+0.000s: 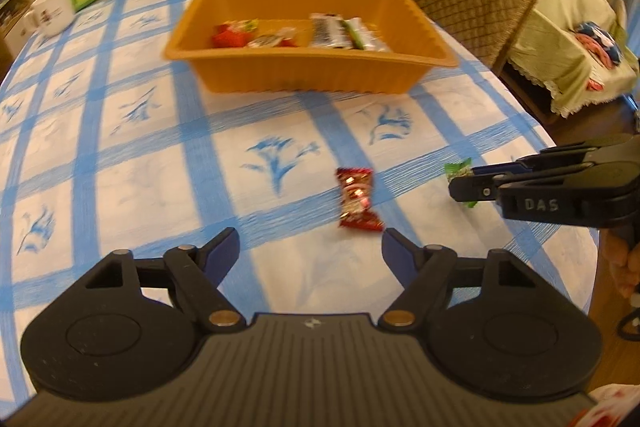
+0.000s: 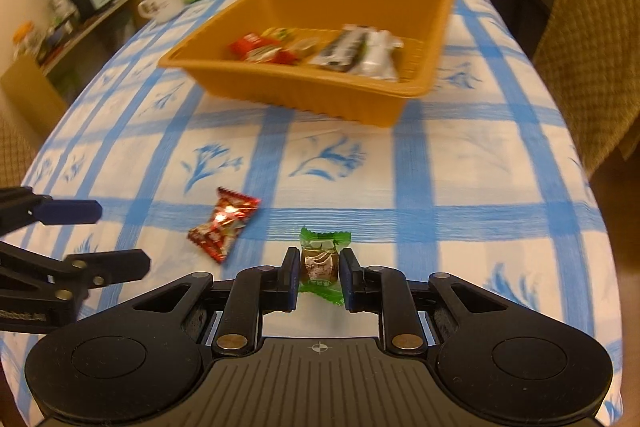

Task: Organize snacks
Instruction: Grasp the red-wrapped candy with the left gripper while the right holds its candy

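Right hand-held gripper (image 2: pixel 319 277) clamped on green-wrapped candy (image 2: pixel 322 259), apparently just off the worktop (image 2: pixel 480 187). Left hand-held gripper (image 1: pixel 310 247) jaws wide apart, nothing between them. Red-wrapped candy (image 1: pixel 357 199) lies flat just ahead of it, slightly right, untouched. Farther back, orange tray (image 1: pixel 308 75) holds several wrapped snacks (image 1: pixel 344 31); labels too blurred to read.

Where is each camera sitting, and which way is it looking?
Left wrist: sits on the left claw, looking forward and down at the red candy; its open fingers show, and the right claw pokes in.
Right wrist: sits on the right claw, shut on the green candy; the left claw shows at the side.
Both see the orange tray and blue checked tablecloth.
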A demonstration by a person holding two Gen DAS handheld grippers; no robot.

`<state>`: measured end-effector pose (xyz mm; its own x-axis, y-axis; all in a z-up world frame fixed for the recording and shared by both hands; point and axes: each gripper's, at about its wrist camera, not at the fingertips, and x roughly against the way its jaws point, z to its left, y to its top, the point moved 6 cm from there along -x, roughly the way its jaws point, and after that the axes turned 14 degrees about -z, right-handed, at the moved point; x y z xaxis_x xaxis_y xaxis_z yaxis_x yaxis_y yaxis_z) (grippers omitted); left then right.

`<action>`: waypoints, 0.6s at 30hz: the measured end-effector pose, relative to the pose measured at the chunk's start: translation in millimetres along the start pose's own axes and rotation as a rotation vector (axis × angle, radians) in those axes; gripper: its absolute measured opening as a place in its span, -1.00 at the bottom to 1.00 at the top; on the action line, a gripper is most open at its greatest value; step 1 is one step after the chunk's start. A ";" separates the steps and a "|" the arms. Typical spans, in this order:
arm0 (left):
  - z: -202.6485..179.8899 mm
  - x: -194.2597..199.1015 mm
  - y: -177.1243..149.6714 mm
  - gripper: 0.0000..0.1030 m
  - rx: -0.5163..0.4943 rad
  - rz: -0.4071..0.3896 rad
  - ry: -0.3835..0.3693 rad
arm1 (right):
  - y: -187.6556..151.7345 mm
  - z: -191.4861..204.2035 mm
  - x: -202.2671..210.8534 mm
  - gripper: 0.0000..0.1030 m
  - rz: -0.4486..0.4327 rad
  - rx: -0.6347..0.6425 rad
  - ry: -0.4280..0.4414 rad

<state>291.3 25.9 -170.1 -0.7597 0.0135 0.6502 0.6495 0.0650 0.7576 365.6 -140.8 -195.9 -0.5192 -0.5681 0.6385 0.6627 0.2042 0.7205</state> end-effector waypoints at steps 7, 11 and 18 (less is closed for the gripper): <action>-14.3 -30.9 7.6 0.17 -0.042 0.014 -0.032 | -0.6 -20.4 18.5 -0.58 -0.011 -0.048 -0.026; -18.8 -43.5 12.9 0.02 -0.041 0.017 -0.038 | -4.4 -29.0 24.9 -0.59 -0.004 -0.060 -0.033; -25.4 -60.6 13.0 -0.20 -0.048 0.048 -0.034 | -6.8 -42.3 32.6 -0.59 -0.003 -0.079 -0.034</action>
<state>346.6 0.5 -198.1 -0.7276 0.0498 0.6842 0.6855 0.0157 0.7279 367.0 -194.4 -191.4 -0.5383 -0.5405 0.6466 0.7014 0.1380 0.6993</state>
